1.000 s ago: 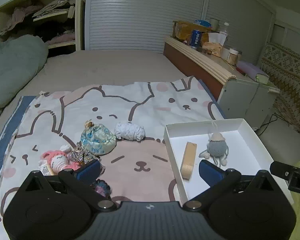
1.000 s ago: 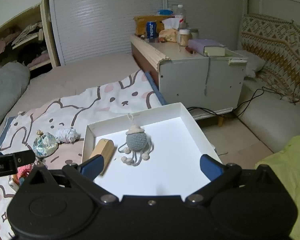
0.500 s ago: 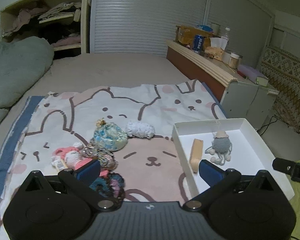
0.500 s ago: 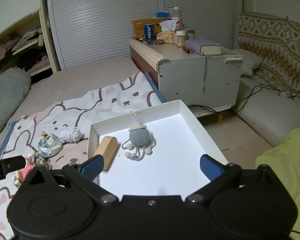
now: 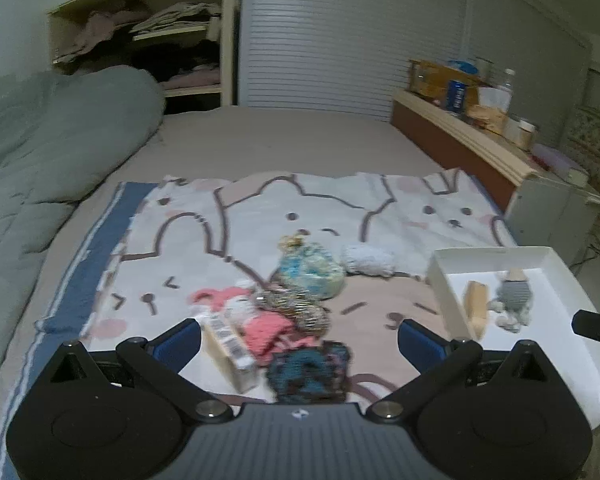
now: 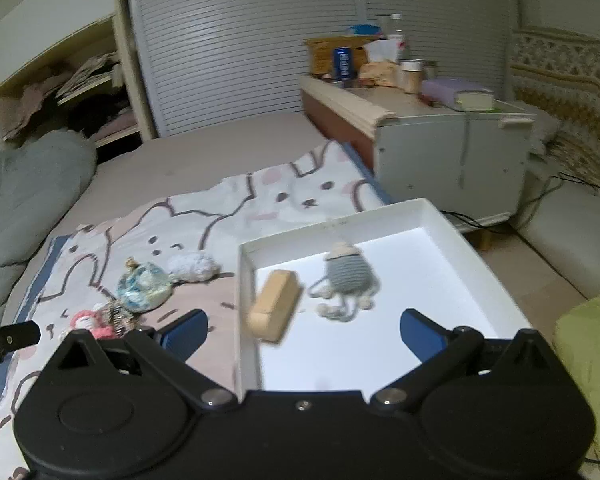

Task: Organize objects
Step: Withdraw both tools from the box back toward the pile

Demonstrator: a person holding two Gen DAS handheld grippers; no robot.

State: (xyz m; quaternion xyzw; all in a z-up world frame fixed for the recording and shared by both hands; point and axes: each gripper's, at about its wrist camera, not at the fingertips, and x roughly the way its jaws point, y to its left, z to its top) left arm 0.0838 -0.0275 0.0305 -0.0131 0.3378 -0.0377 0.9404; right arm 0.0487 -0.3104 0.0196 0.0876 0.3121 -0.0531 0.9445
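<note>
A white tray sits at the bed's right edge and holds a tan wooden block and a grey crocheted doll. On the bunny blanket lie a blue-green pouch, a white knitted bundle, a pink plush, a gold-patterned pouch, a small carton and a dark blue knit piece. My left gripper is open above the pile. My right gripper is open over the tray's left wall.
A grey duvet lies at the bed's left. A headboard shelf carries a Pepsi can, jars and a book. Open shelves with clothes stand at the back. A green cloth lies at the right.
My left gripper has swung left and back, so the pile of small items now lies between its fingers. My right gripper has shifted slightly left; the tray objects have not moved.
</note>
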